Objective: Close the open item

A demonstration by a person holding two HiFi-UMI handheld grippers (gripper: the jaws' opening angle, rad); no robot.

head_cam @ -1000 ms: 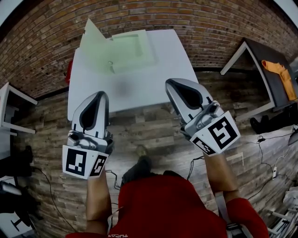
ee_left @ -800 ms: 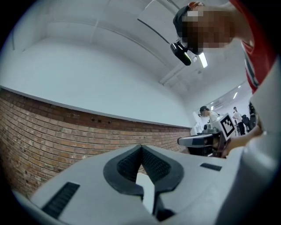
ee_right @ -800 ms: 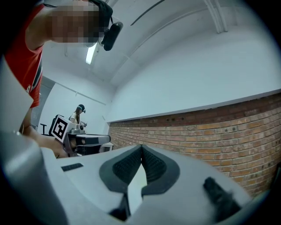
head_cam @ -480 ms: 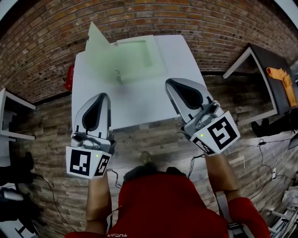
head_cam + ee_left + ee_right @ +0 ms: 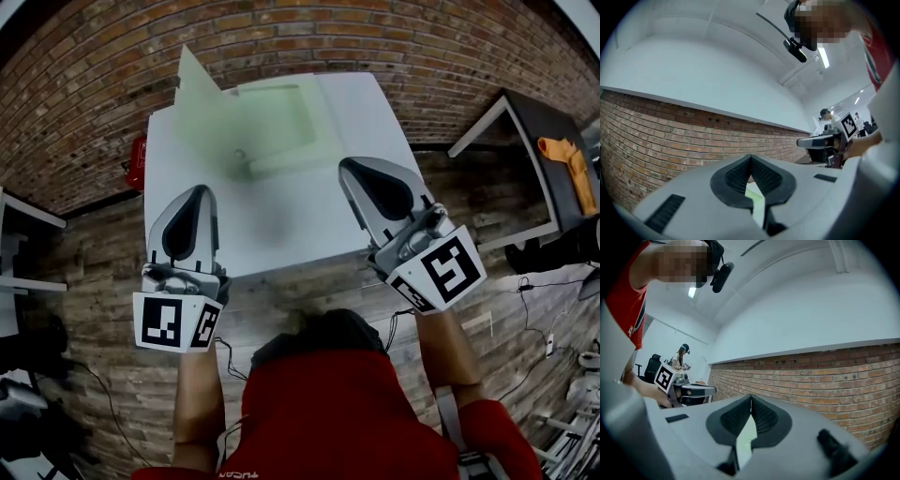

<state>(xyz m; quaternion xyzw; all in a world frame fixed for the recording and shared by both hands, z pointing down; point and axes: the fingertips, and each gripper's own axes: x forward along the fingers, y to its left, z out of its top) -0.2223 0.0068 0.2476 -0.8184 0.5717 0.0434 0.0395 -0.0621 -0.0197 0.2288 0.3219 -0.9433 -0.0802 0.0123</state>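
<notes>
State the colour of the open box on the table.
The open box is pale green, clearest in the head view.

Lab / open-plan office space, not a home.
Bare brick wall (image 5: 309,37) under a white ceiling with strip lights (image 5: 824,57). Wood-plank floor (image 5: 94,253) with loose cables (image 5: 525,281) trailing across it. A plain white bench (image 5: 281,216) stands against the wall, with more work tables (image 5: 525,127) to the sides. At the far end are a dark office chair (image 5: 650,367) and another person (image 5: 680,357).
</notes>
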